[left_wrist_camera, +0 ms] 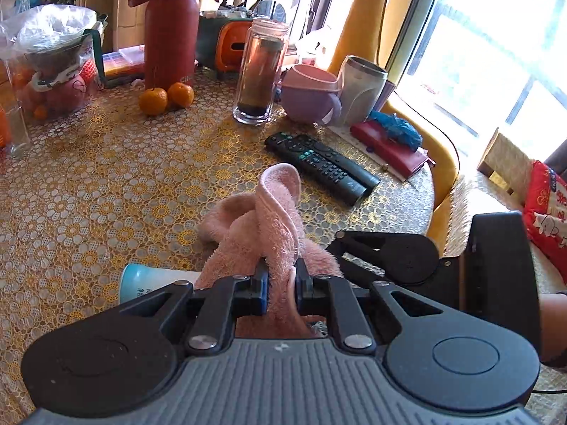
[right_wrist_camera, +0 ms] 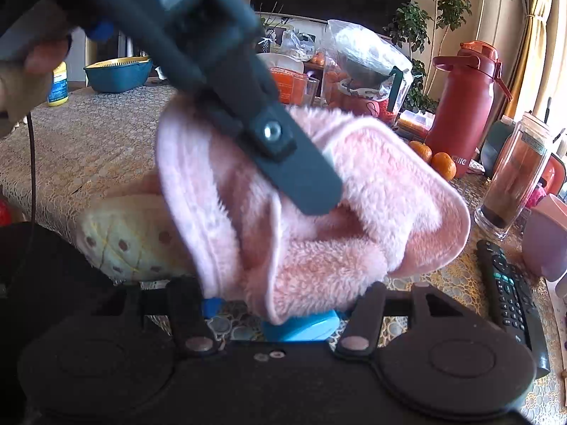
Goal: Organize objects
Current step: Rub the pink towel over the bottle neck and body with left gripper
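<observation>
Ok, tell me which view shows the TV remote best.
The left wrist view: the black remote lies whole and unobstructed on the table, buttons visible, beyond the pink towel clamped in the left gripper. The right wrist view shows it only at the right edge, its near end hidden behind the right gripper's body.

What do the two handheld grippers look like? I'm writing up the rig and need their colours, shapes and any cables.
Both are matte black plastic. The left gripper has a ribbed grey top plate, two round discs at its sides, linkage arms with silver rivets, and blue pads on the fingers. The right gripper has the same discs, rivets and blue pads. A thin dark cable hangs at the left. Bare skin shows; no sleeves.
</observation>
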Motion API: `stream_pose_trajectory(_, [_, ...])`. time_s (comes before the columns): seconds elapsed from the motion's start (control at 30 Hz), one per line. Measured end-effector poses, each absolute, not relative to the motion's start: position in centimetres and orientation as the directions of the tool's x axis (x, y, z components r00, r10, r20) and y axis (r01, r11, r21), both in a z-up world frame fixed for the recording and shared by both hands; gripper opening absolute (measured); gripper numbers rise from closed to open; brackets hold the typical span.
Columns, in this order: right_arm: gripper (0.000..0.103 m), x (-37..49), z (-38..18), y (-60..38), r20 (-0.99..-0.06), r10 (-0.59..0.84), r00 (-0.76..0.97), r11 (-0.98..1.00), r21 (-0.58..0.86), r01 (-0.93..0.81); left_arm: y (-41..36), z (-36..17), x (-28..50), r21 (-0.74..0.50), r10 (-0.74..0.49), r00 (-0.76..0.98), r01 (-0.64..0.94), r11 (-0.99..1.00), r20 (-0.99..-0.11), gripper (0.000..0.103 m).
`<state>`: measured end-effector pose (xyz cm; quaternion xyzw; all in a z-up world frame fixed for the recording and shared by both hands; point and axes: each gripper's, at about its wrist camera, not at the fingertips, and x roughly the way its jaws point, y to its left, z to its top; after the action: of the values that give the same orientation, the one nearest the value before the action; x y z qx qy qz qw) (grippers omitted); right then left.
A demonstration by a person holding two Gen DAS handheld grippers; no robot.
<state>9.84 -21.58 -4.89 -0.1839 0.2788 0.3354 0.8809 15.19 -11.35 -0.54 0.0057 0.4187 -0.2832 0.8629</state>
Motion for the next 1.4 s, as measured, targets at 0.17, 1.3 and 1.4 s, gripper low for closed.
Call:
stream_pose_trajectory(0.17, [0.056,9.8,-4.8,-21.6,-0.613,0.492,0.618,0.697,-0.148,-0.702,-8.3,-1.7,16.5,-0.208,-0.414,0.518,0.409,0.888,-0.749,0.013])
stream_pose_trajectory(1.3, [0.054,13.0,-3.9,-23.0,-0.667,0.534,0.519,0.744,0.08,-0.663,-5.7,1.6,14.6,-0.23,-0.456,0.61,0.413,0.881,-0.649,0.013])
stream_pose_trajectory(1.4, [0.054,12.9,-3.9,-22.8,-0.667,0.528,0.525,0.745,0.067,-0.664,-8.9,0.4,14.5,-0.187,-0.461,0.576,0.471,0.862,-0.675,0.013])
